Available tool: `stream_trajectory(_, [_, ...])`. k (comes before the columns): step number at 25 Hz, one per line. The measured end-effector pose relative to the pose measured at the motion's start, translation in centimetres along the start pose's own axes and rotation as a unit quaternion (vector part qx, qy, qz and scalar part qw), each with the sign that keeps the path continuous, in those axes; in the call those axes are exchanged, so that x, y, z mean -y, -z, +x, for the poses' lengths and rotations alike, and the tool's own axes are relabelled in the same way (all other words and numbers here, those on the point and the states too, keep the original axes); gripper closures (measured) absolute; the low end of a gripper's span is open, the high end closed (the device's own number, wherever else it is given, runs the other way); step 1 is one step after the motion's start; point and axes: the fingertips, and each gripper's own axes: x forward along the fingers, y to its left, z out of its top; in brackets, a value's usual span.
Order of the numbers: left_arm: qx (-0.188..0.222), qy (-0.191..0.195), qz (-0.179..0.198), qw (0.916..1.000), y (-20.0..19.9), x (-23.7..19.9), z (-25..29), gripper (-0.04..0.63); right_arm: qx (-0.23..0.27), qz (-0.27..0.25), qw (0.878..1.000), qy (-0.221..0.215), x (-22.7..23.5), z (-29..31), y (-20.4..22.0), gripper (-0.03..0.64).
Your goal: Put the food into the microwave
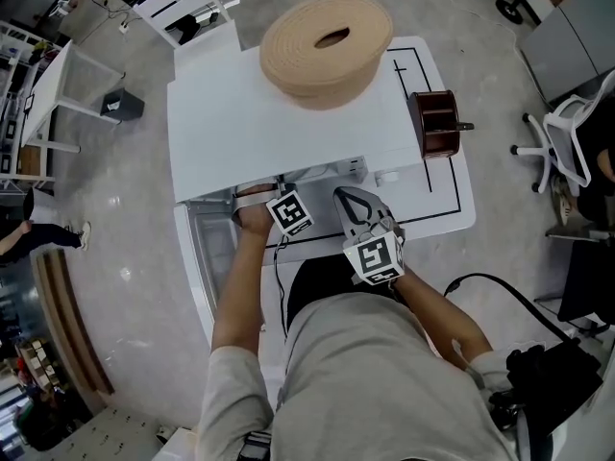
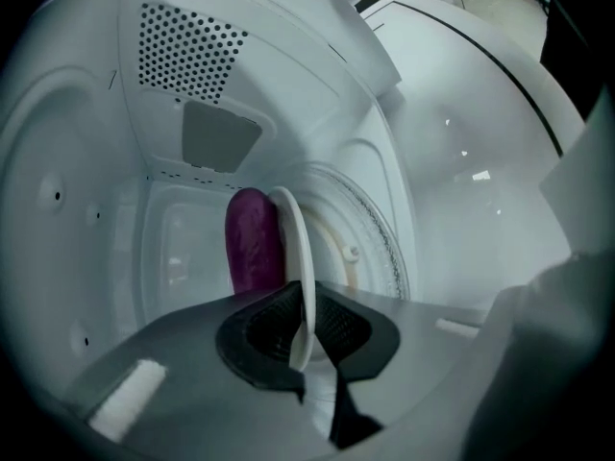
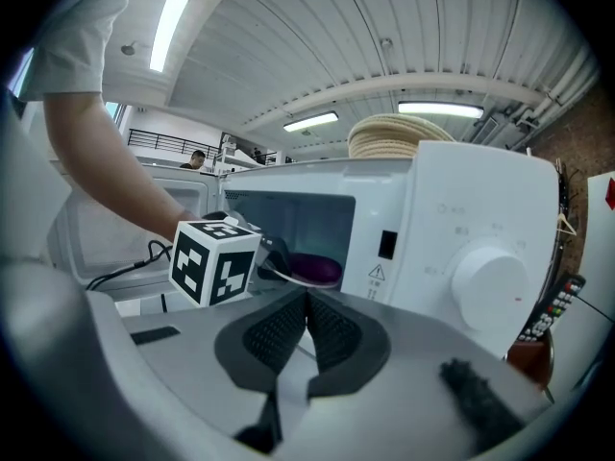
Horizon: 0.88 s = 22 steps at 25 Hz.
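The left gripper [image 2: 306, 332] pinches the plate [image 2: 296, 248] with the purple food [image 2: 252, 240], inside the microwave [image 2: 86, 209]. Set it down flat and slow, then let go. The right gripper [image 3: 306, 327] is pressed together, empty.

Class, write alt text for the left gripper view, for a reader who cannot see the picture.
The left gripper pinches the rim of a white plate carrying a purple food item, inside the white microwave cavity. The plate shows edge-on, with the round turntable behind it and a grid of vent holes on one wall.
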Motion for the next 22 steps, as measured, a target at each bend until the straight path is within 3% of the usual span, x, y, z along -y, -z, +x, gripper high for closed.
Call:
stream_trajectory(4, [0.05,0.052,-0.019,0.9972,-0.8,0.4,-0.5,0.546,0.0,0.012,1.0,-0.003,0.1,0.0,-0.5,0.606])
stream_trajectory(11, [0.037,0.194,-0.049,0.979,-0.6,1.6,-1.1,0.481,0.001,0.022,1.0,-0.008,-0.4,-0.2,-0.7,0.606])
stream_trajectory(13, [0.031,0.201,-0.046,0.9781,-0.5,1.7,-1.3,0.443,-0.001,0.024,1.0,-0.007,-0.3,-0.4,-0.5,0.606])
stream_trajectory(22, [0.019,0.183,-0.027,0.9826,-0.1,2.2,-3.4,0.442,-0.007,0.029,1.0,0.0,-1.0,-2.1,-0.2,0.606])
